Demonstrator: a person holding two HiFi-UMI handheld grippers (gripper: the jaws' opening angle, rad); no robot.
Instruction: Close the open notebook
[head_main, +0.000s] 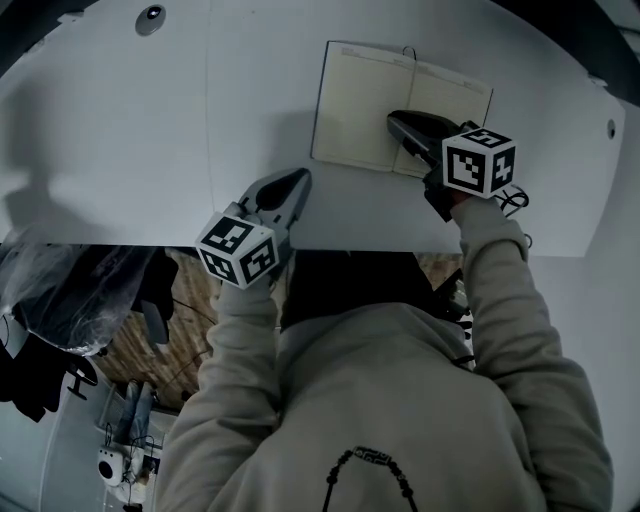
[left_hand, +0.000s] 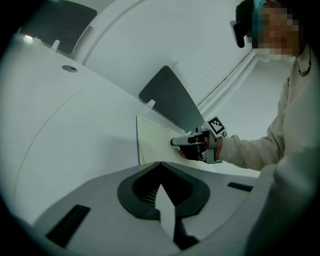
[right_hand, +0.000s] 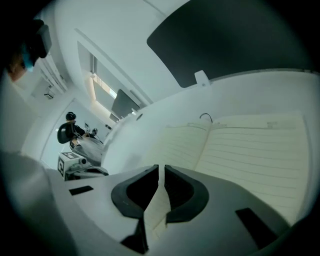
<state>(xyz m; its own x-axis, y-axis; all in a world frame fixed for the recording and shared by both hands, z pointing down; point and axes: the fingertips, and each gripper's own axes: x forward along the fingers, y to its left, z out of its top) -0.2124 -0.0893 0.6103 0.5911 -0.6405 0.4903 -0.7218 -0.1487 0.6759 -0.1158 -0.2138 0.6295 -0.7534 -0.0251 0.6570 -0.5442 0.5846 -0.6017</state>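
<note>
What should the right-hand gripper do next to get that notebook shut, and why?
Probably slide the right gripper out to the outer edge of one cover, where it can get underneath and lift. The notebook lies fully open and flat on the table, and the tips sit near the spine, jaws a narrow slit apart, with no page raised.
</note>
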